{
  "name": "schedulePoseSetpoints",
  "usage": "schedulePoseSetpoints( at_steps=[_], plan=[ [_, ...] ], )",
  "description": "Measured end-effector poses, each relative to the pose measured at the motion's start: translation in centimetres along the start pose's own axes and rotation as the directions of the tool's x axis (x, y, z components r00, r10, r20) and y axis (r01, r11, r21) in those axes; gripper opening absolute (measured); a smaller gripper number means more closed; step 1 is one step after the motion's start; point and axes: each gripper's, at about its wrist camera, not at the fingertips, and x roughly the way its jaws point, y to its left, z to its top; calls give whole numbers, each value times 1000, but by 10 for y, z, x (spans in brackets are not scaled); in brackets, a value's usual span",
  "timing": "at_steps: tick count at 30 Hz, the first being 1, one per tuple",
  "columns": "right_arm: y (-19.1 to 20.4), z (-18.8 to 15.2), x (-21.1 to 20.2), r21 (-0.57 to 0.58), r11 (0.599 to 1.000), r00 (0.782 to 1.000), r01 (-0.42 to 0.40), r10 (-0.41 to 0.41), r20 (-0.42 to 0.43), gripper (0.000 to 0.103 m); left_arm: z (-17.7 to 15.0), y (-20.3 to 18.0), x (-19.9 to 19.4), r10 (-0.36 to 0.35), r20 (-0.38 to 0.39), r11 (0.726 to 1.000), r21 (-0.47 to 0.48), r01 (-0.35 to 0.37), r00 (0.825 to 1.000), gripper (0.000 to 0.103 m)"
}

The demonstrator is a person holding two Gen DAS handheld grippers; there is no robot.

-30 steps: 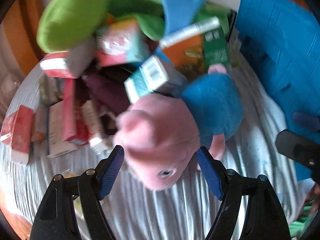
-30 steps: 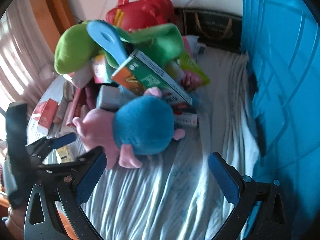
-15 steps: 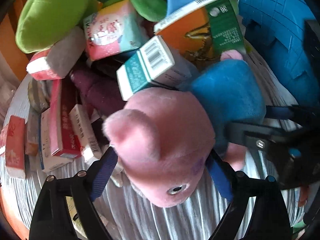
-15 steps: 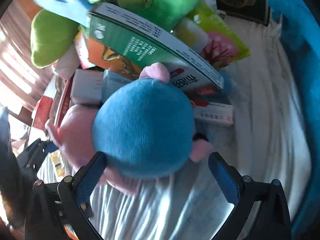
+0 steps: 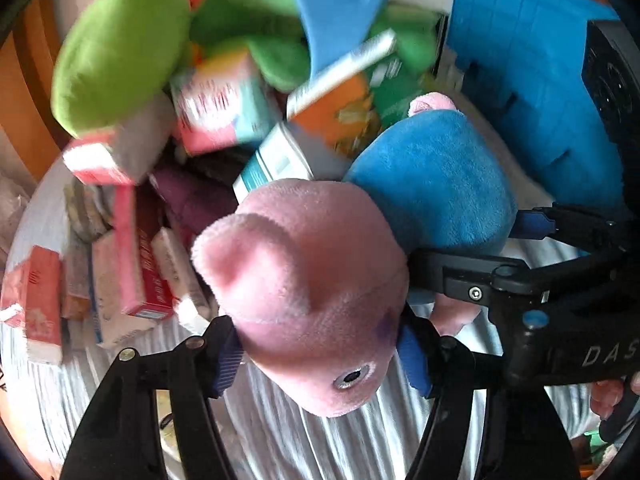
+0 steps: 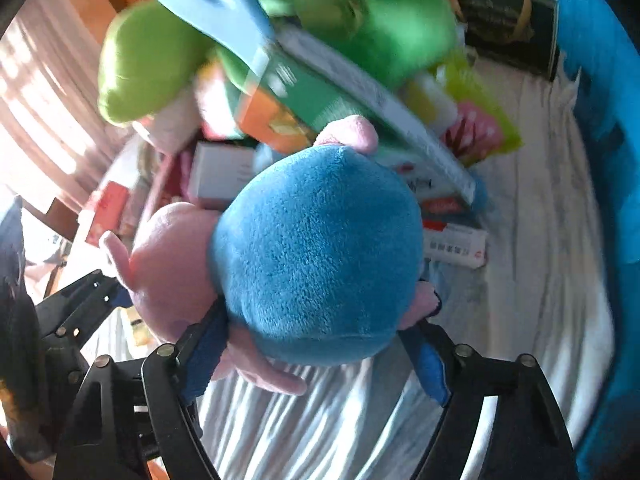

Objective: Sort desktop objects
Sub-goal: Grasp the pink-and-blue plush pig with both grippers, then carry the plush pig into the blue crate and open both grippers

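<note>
At near edge of pile: grasping plush pig [image 5: 304, 300].
Left gripper [image 5: 320, 354] clamped on head, right gripper [image 6: 316, 350] closing round blue body; next, lifting clear toward blue bin [image 6: 600, 120].

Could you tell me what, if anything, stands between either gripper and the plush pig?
Nothing does. The left gripper, jaws just closing, has its pads against the plush pig's pink head; the right gripper, also just closing, has its pads against the blue body.

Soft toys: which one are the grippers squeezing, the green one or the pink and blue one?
The pink and blue soft toy. Both hand-held grippers clamp it, one on its pink head, one on its blue body. The green soft toy lies untouched behind.
</note>
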Motion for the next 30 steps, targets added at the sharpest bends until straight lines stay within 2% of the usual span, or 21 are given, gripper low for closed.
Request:
schedulePoseSetpoints(
  at_steps=[4,8,14,18,20,23,28,30],
  plan=[
    [12,1,-42,-8,1000,997,8,-8,77,81,7,-6,-39,-17,86,1000,18,15,996,65],
    [22,6,-87,-12,999,988,33,-31,150,81,26,-18,-69,-35,172,998,48,27,985,65],
    [40,16,-150,3,996,958,88,-86,273,81,52,-36,-122,-92,300,992,115,60,949,65],
    [42,24,-196,32,988,922,150,-152,357,81,73,-59,-152,-153,368,979,182,90,917,65],
    [39,27,-215,60,983,902,174,-184,390,81,84,-75,-166,-190,402,968,229,102,896,65],
    [29,26,-254,113,971,863,210,-239,445,81,113,-89,-174,-243,438,949,291,119,866,65],
    [6,28,-309,196,942,805,274,-336,490,81,148,-131,-190,-348,441,903,394,170,827,66],
    [-6,26,-328,234,926,783,296,-376,495,81,152,-157,-199,-380,427,885,426,188,820,66]
  ],
)
